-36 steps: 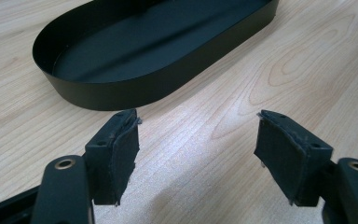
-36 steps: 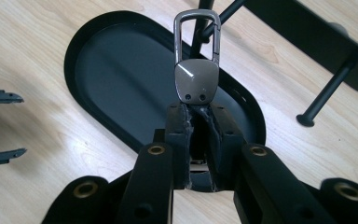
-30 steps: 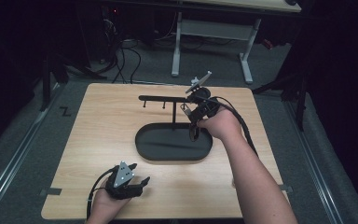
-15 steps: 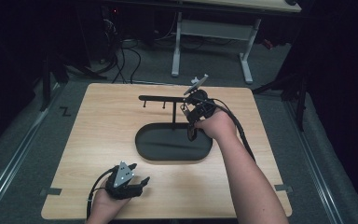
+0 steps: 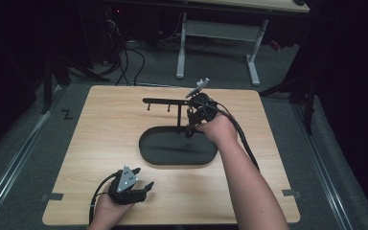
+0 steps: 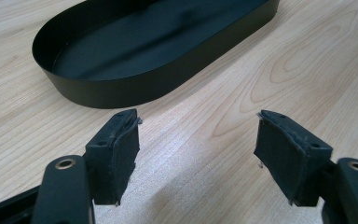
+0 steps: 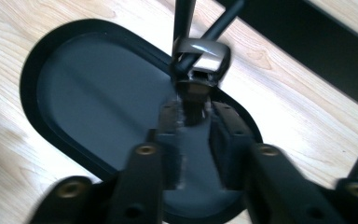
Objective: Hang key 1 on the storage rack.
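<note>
Left gripper [image 5: 143, 187] low at the bottom edge of the high view, resting on the pale wooden table [image 5: 100, 134], hand wrapped round its body, pointing toward frame right. Its own view shows the jaws parted and empty, bare wood between the pads. Just beyond its tips: black oval metal tray [image 6: 121, 88], shallow-walled, nothing lying in the part seen. Further up, the right forearm runs diagonally from bottom right to frame centre, wrist bent so the right gripper [image 5: 191, 120] tips steeply down over the tray's far right end. In the right gripper view a small dark piece topped by a silvery metal loop [image 7: 200, 49] sits at the jaw tips, the loop hard against the black upright post of the stand [image 7: 184, 14] that rises from the tray. These jaws have just been opening with the piece between them; whether the pads press on it, cannot tell, picture blurred. Farthest, the stand's thin black crossbar [image 5: 165, 101] with short pegs reaches toward upper left. Judgement: release step, piece being left at the post. Next move calls for a full let-go and a straight withdrawal upward without snagging the loop or rocking the stand.
</note>
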Tool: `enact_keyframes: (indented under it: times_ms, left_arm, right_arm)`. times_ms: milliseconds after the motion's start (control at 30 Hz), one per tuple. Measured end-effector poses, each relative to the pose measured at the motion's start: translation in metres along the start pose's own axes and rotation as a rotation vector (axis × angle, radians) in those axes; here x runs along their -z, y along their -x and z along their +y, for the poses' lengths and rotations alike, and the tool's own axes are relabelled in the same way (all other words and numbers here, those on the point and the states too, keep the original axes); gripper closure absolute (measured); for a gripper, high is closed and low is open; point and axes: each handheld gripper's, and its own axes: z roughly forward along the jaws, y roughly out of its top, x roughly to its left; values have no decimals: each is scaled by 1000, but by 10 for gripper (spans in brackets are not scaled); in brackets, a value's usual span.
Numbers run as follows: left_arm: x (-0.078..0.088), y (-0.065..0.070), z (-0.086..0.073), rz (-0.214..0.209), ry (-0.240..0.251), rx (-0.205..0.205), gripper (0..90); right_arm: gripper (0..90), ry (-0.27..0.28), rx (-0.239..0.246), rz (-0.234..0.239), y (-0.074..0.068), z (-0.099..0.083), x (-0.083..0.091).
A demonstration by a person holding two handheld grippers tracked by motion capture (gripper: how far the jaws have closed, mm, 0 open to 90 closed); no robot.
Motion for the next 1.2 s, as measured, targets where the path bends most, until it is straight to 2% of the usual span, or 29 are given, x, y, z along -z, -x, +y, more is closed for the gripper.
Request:
enact_keyframes:
  times_ms: [67,267,433,467,533,567,600,633,667,700,733,933,967,1133,1200]
  left_arm:
    - [0,0,0,0,-1,-1,305]
    - [-1,0,0,-4,-10,-3,306]
    - [-2,1,0,-1,-6,-7,306]
    - [-2,1,0,-2,-10,-9,306]
    - [-2,1,0,-2,-11,-10,306]
    - [-2,1,0,-2,-9,-9,306]
    - [-2,1,0,-4,-12,-10,306]
    - [-3,2,0,-2,-11,-12,307]
    - [-3,2,0,-2,-11,-12,307]
    - [-3,3,0,-3,-12,-14,307]
    - [-3,3,0,-3,-12,-14,306]
    - [-5,5,0,-6,-22,-26,308]
    - [-5,5,0,-6,-22,-26,308]
    - [-6,5,0,-8,-26,-29,310]
    - [-6,5,0,-8,-25,-28,310]
  right_arm:
    - [711,-2,2,18,1,-2,0]
    - [660,-5,1,15,2,-12,3]
    - [607,3,-18,17,6,-28,10]
    - [582,14,-24,18,7,-37,11]
    - [568,21,-21,18,9,-41,12]
    - [545,32,-31,24,11,-52,13]
    - [545,32,-31,24,11,-52,13]
    - [527,36,-32,28,13,-63,11]
    - [527,36,-32,28,13,-63,11]
    - [515,43,-41,32,14,-74,9]
    - [515,43,-41,32,14,-74,9]
    - [464,42,-39,85,13,-114,0]
    - [464,42,-39,85,13,-114,0]
    - [449,48,-58,95,15,-140,-3]
    - [444,49,-56,95,16,-144,-4]
